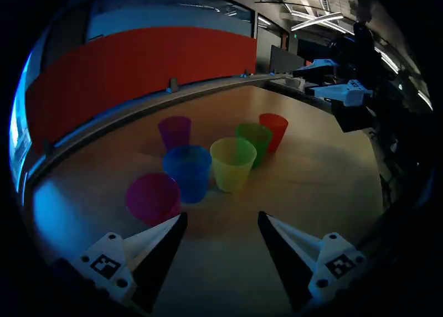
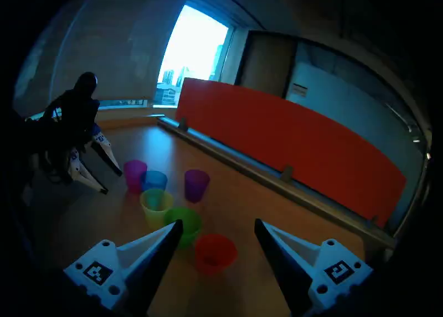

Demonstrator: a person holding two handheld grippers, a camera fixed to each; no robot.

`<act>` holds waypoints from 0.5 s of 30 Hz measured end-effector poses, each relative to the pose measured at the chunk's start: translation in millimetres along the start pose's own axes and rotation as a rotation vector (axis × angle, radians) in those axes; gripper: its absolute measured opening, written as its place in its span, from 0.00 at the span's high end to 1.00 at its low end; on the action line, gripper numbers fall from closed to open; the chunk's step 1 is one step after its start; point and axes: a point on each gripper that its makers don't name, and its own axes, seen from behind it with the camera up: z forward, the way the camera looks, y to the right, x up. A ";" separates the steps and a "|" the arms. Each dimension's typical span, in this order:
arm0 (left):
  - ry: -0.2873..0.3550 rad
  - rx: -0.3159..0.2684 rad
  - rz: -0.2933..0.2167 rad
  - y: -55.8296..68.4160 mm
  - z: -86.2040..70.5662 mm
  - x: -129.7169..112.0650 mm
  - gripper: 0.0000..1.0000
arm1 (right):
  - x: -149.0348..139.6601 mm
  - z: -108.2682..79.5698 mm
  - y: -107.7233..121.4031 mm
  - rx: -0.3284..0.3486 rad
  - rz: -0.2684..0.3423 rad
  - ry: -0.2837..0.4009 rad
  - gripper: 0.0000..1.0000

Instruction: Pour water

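Several plastic cups stand close together on the wooden table (image 1: 310, 173). In the left gripper view the magenta cup (image 1: 153, 197) is nearest, then the blue cup (image 1: 187, 172), yellow cup (image 1: 232, 163), purple cup (image 1: 175, 131), green cup (image 1: 255, 142) and red cup (image 1: 273, 131). My left gripper (image 1: 221, 217) is open just short of the magenta cup, holding nothing. My right gripper (image 2: 217, 224) is open above the red cup (image 2: 214, 252), with the green cup (image 2: 184, 223) beside it. The other gripper (image 1: 332, 82) is seen far right, open.
A red partition (image 1: 138, 68) with a metal rail runs along the table's far edge. In the right gripper view a bright window (image 2: 191, 57) lies behind, and a dark-sleeved person (image 2: 72, 118) holds the left gripper (image 2: 91, 165) at the left. Bare table lies near both grippers.
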 end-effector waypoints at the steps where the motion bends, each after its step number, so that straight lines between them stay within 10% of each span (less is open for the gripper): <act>1: -0.002 0.001 0.000 -0.9 1.1 -0.3 0.06 | 0.1 0.6 -0.2 0.001 0.000 0.000 0.00; 15: -0.014 0.031 0.010 -16.7 18.4 -2.2 0.06 | -0.9 10.1 2.4 0.006 -0.006 -0.002 0.00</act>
